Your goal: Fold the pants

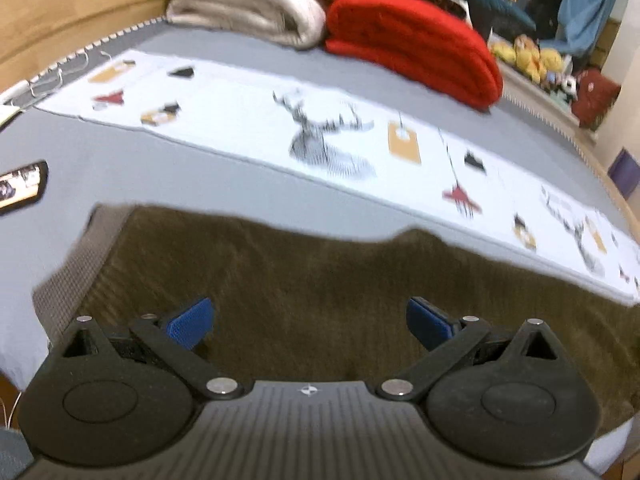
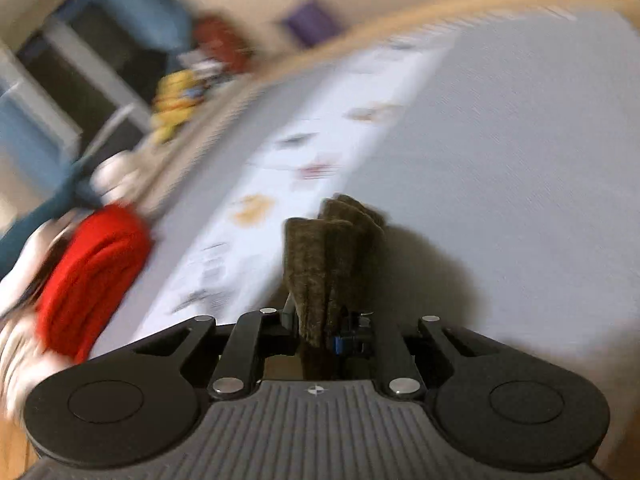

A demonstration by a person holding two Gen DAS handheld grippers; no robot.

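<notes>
Olive-brown pants (image 1: 320, 288) lie spread flat across the grey bed in the left wrist view, their grey ribbed waistband (image 1: 76, 264) at the left. My left gripper (image 1: 310, 326) hovers just above the cloth, its blue pads (image 1: 188, 326) wide apart with nothing between them. In the blurred right wrist view my right gripper (image 2: 326, 330) is shut on a bunched fold of the pants (image 2: 326, 256), which sticks up out of the jaws above the bed.
A white runner with deer prints (image 1: 320, 136) crosses the grey bedspread (image 1: 160, 176) behind the pants. Folded beige blankets (image 1: 248, 4) and a red blanket (image 1: 416, 44) are stacked at the far side. A phone (image 1: 20, 188) lies at the left; wire hangers (image 1: 60, 72) sit near the wooden frame.
</notes>
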